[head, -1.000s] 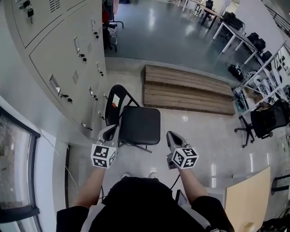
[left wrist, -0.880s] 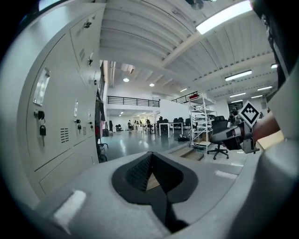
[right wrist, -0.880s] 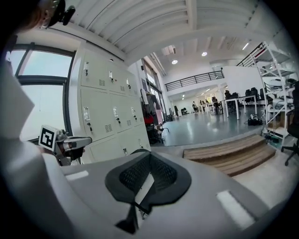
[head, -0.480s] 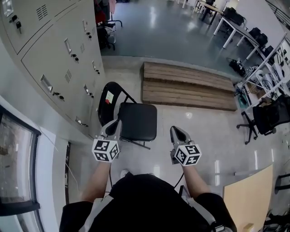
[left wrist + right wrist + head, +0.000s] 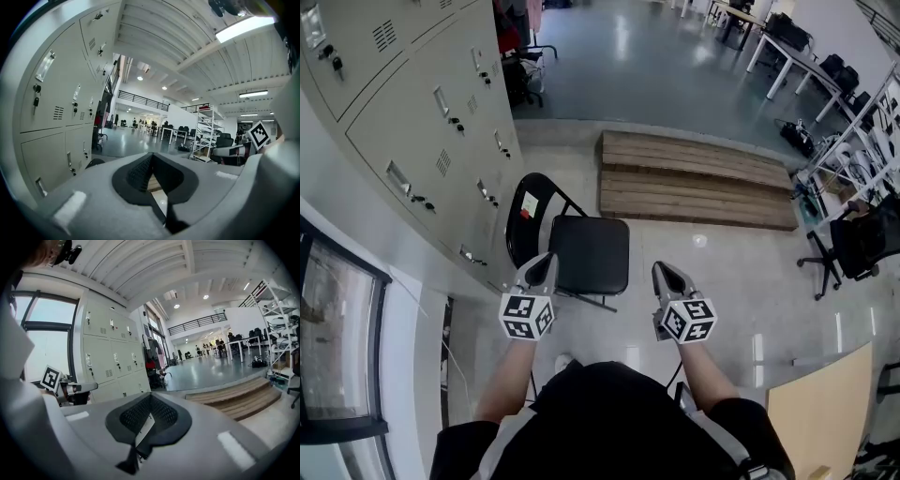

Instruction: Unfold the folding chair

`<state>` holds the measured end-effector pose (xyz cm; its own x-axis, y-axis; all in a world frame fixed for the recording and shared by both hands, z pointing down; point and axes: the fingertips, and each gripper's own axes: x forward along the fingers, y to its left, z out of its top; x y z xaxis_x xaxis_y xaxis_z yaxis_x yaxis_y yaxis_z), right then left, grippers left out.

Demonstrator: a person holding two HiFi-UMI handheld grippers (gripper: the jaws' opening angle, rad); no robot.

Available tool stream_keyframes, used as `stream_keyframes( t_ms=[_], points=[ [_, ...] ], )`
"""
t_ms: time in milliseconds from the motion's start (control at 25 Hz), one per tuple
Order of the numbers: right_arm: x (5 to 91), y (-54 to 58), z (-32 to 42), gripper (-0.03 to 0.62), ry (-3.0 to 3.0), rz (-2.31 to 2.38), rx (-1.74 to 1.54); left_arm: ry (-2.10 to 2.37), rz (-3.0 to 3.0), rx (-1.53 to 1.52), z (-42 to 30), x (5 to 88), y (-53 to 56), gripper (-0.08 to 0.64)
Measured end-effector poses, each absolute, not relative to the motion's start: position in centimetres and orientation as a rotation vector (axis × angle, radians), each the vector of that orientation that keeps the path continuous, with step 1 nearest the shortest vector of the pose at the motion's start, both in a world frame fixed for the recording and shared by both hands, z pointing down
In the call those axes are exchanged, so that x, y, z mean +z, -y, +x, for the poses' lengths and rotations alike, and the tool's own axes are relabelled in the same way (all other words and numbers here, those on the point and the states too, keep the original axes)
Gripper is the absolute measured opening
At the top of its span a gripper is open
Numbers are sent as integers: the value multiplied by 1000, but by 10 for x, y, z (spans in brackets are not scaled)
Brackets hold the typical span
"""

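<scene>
The folding chair (image 5: 589,255) stands open at frame centre, seat flat; my left gripper (image 5: 541,266) and right gripper (image 5: 665,276) hover below it, jaws closed on nothing; unfolding looks done.

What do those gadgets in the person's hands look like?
Both are grey: the left tongs and right tongs taper to a point and are lined with black ridged pads. Behind each sits a white cube with black square markers. The person wears a black top.
</scene>
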<state>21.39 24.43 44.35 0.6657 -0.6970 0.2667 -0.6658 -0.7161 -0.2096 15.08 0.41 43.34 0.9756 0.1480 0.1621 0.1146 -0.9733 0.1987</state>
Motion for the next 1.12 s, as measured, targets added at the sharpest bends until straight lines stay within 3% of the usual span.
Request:
stream_keyframes(
  t_ms=[1120],
  points=[
    [438,-239,201,3,-1162,-2791,-429,-273,2885,221,159,421,-32,5]
  ],
)
